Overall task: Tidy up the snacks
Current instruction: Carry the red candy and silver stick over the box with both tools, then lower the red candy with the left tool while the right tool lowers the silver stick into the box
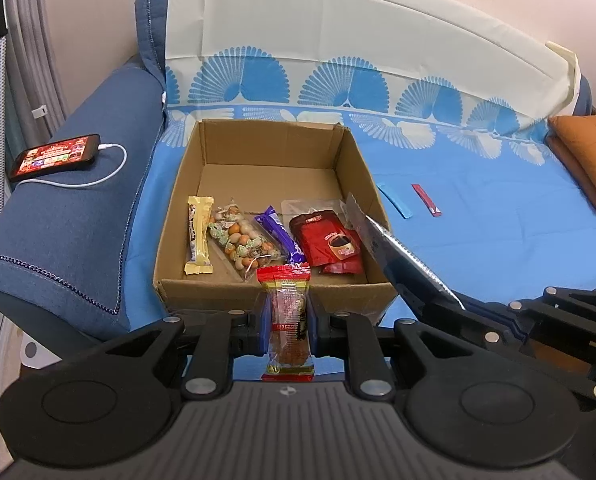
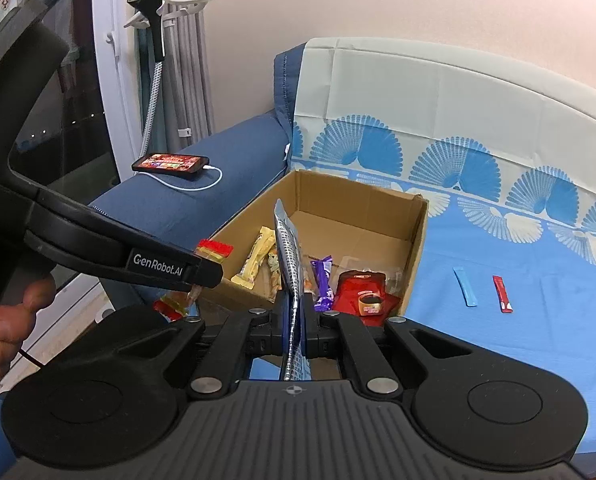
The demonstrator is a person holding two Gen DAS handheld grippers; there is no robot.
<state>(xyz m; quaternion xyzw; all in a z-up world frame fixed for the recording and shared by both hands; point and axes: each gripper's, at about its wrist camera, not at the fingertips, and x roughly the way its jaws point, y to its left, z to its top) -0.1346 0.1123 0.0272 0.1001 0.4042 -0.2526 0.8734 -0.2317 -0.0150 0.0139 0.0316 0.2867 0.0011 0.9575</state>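
1. Nearest the left wrist lens: left gripper [image 1: 287,326], nearly closed, pads clamped on a red-ended clear snack packet [image 1: 288,312] held upright just before the box's near wall.
2. Nearest the right wrist lens: right gripper [image 2: 297,320], fully closed on a thin silver foil packet [image 2: 288,256] standing edge-on, upper end over the box's near wall.
3. Open cardboard box [image 1: 350,156] on a blue patterned sheet [image 1: 478,240], far half bare.
4. Lined up along the near wall inside, left to right: cream-yellow bar [image 1: 199,236], clear bag of coated nuts [image 1: 242,242], purple chocolate bar [image 1: 282,236], red coffee pouch [image 1: 330,242].
5. Outside on the sheet, right of the box, well apart from it: blue sachet stick [image 1: 394,200] and red sachet stick [image 1: 426,199], side by side.
6. Phone [image 1: 54,157] with lit screen and white cable on the blue armrest [image 1: 58,240], left of the box.
7. Orange cushion [image 1: 590,156] at the far right.
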